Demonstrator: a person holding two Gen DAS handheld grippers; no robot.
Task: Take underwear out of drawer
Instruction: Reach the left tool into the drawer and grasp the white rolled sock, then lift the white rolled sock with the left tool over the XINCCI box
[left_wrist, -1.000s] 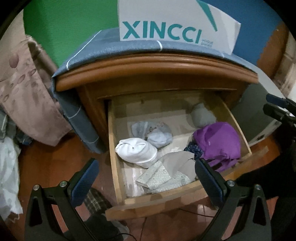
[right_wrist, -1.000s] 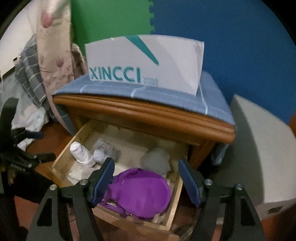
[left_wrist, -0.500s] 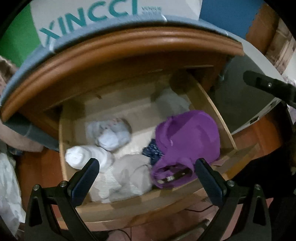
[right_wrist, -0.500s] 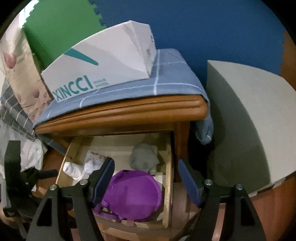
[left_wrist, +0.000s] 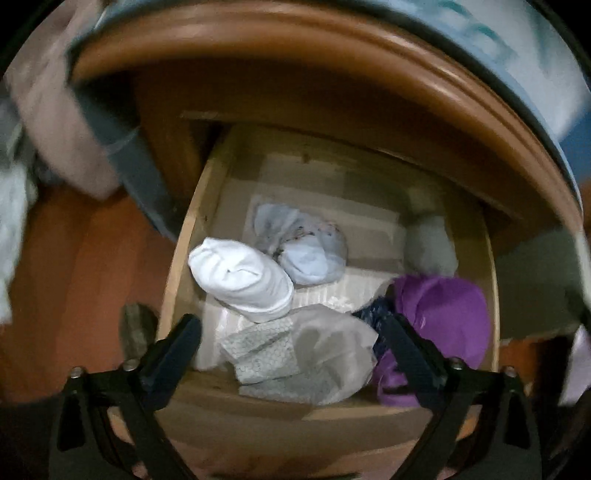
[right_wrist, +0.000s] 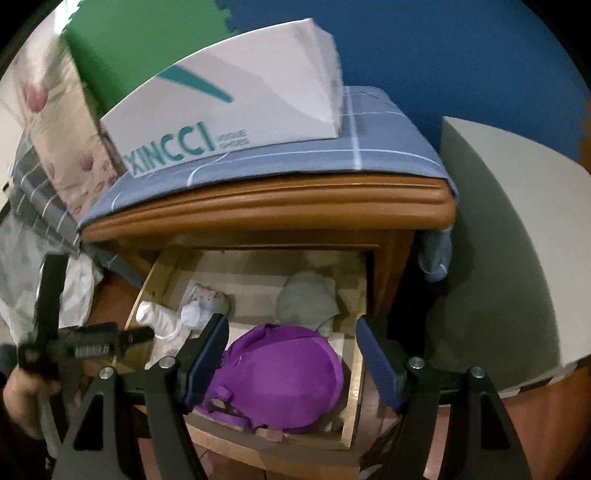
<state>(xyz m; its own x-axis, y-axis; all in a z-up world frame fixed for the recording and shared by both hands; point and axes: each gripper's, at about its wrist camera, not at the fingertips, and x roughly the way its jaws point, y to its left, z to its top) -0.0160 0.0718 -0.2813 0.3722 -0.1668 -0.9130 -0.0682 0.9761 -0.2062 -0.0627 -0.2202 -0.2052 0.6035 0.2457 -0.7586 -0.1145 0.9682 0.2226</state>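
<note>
The wooden drawer (left_wrist: 177, 266) stands pulled open under the nightstand top. Inside lie a white rolled garment (left_wrist: 240, 278), a pale blue bundle (left_wrist: 306, 251), a grey patterned folded piece (left_wrist: 295, 350), a grey bundle (left_wrist: 430, 245) and a purple garment (left_wrist: 443, 314). My left gripper (left_wrist: 291, 339) is open and empty, hovering over the grey patterned piece at the drawer's front. My right gripper (right_wrist: 291, 354) is open and empty above the purple garment (right_wrist: 280, 376). The left gripper also shows at the left of the right wrist view (right_wrist: 85, 347).
A white XINCCI box (right_wrist: 229, 110) sits on a blue checked cloth (right_wrist: 369, 147) on the nightstand top (right_wrist: 280, 206). A grey foam block (right_wrist: 498, 240) stands to the right. Clothes hang and pile at the left (right_wrist: 44, 177). The floor (left_wrist: 81, 266) is reddish wood.
My left gripper has moved in close over the drawer and swung left, from above the purple garment to the grey patterned piece. My right gripper shifted slightly; both stayed open.
</note>
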